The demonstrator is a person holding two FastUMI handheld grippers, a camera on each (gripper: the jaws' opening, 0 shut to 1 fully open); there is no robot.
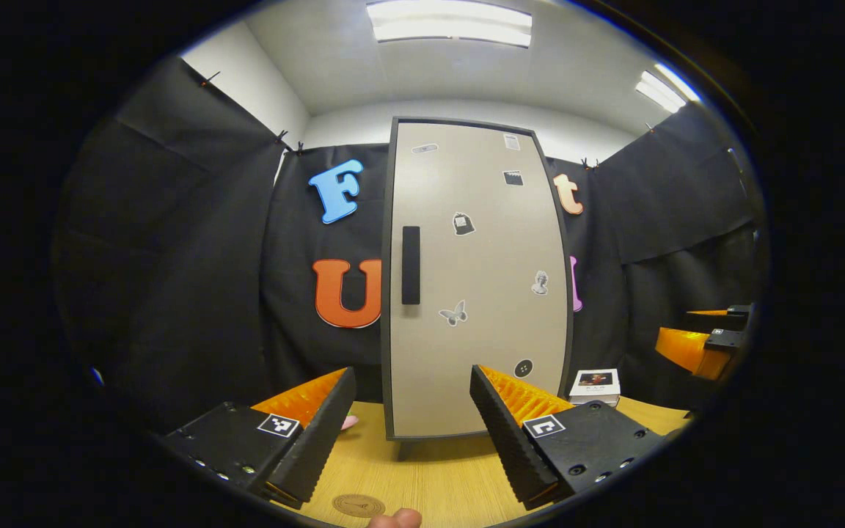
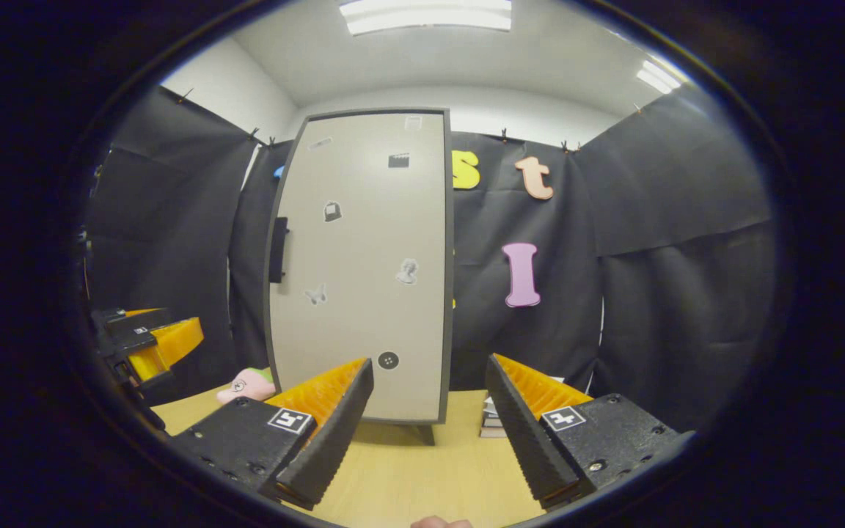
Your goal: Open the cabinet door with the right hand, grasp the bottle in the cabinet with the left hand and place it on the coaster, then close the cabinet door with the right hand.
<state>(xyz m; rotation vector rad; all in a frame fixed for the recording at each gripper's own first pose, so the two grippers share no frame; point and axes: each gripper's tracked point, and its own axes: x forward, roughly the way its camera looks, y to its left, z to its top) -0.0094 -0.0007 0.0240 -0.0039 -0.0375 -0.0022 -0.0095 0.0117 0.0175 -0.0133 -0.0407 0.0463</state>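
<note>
Cabinet door (image 1: 477, 279) fully closed, so the bottle named in the task lies out of sight, presumably behind it. The door stands straight ahead of the left hand-held gripper (image 1: 413, 411) and ahead and to the left of the right hand-held gripper (image 2: 430, 411). Its dark vertical handle (image 1: 411, 265) sits on the door's left edge as both hand-held grippers face it, untouched and well apart from either. The coaster (image 1: 358, 504), a round disc on the worktop (image 1: 437, 477), lies just below and between the fingers of the left hand-held gripper, bare.

Both hand-held grippers have their fingers spread wide with nothing between them; each hovers over the worktop, short of the cabinet. The right one also appears at the far right of the left gripper view, level with the lower half of the door.

By this evidence the task stands at its very start: opening the door, fetching the bottle, setting it on the coaster and shutting the door are all left to do.

Beyond the cabinet: a small stack of books (image 1: 595, 387) to its right, a pink soft toy (image 2: 248, 384) to its left.
</note>
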